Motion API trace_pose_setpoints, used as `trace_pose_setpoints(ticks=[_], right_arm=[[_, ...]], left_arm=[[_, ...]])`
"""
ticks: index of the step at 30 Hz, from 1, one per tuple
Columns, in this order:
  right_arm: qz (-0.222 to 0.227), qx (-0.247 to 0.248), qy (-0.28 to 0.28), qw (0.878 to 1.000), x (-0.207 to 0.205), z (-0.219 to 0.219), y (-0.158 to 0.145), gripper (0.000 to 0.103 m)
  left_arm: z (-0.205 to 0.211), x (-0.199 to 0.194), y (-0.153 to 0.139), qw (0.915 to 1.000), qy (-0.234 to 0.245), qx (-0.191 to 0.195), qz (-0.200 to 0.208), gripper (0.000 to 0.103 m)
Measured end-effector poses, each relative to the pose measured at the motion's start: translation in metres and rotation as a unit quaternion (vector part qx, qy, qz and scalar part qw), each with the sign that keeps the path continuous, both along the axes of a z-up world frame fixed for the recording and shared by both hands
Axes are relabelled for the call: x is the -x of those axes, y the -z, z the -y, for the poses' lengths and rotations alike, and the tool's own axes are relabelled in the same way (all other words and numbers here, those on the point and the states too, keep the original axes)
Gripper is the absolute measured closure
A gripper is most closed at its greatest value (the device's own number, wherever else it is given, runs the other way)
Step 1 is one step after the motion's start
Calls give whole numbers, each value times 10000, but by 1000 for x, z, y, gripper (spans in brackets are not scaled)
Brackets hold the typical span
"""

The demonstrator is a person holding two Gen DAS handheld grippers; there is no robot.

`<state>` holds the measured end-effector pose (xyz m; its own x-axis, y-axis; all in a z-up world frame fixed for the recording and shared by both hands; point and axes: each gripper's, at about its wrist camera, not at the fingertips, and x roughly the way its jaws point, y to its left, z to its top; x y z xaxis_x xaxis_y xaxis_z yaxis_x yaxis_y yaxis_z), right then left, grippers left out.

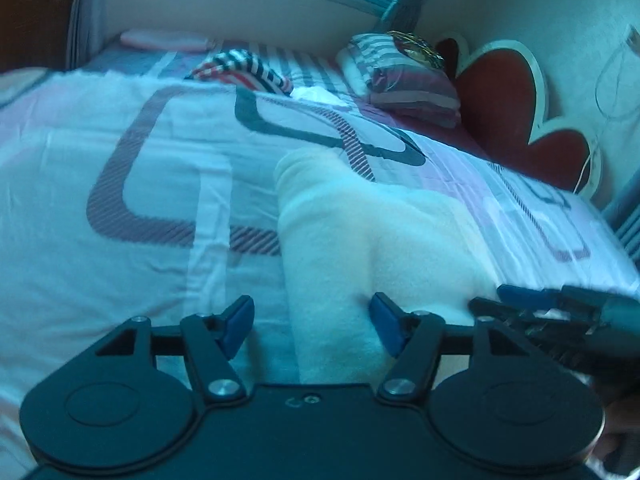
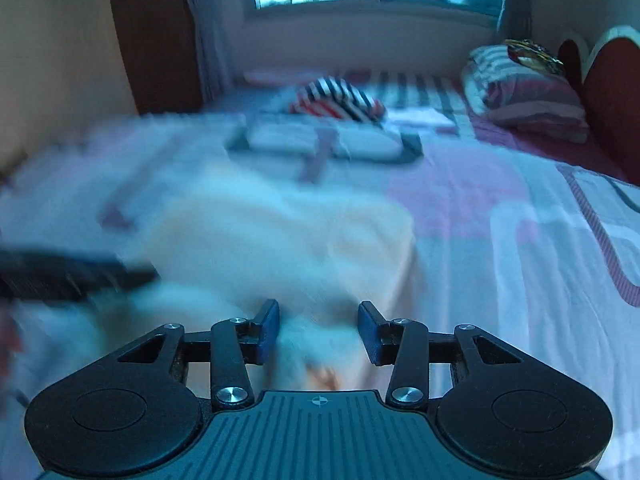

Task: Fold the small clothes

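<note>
A cream fleece garment [image 1: 360,232] lies flat on the patterned bedspread [image 1: 120,160]. Over its near left edge my left gripper [image 1: 312,326] stands open, the blue pads apart with cloth below the gap. The right gripper [image 1: 560,312] shows at the right edge of that view, low over the garment's near right side. In the right wrist view the garment [image 2: 280,232] is blurred. My right gripper [image 2: 319,332] is open above its near edge, and nothing is pinched between the pads. The left gripper [image 2: 60,272] is a dark blur at the left.
A crumpled striped garment [image 1: 244,70] lies further up the bed, with a small white folded piece [image 2: 424,118] beside it. Striped pillows [image 1: 404,80] are stacked against a red heart-shaped headboard [image 1: 516,116]. A window and curtains stand behind the bed.
</note>
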<state>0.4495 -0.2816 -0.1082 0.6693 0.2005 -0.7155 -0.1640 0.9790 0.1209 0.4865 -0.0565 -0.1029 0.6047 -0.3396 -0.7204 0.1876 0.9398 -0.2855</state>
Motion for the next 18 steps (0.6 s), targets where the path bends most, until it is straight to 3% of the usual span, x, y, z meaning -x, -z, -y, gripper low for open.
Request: trace_pose_setpoints(ticks=[3, 7, 10, 13, 18], right_arm=[[-87, -192, 306, 9993, -2, 9, -9, 51], [101, -212, 14, 9997, 28, 5, -25, 54], [41, -70, -125, 9999, 50, -1, -21, 54], [-272, 375, -97, 9989, 65, -5, -2, 54], [-126, 257, 39, 9996, 96, -1, -13, 54]], left_arm=[[1, 14, -13, 9997, 97, -124, 165, 41], [-6, 45, -5, 9995, 141, -267, 49, 41], [-16, 67, 6, 10000, 8, -55, -75, 39], [-19, 83, 5, 10000, -42, -67, -50, 39], [-19, 101, 0, 9998, 20, -149, -89, 40]])
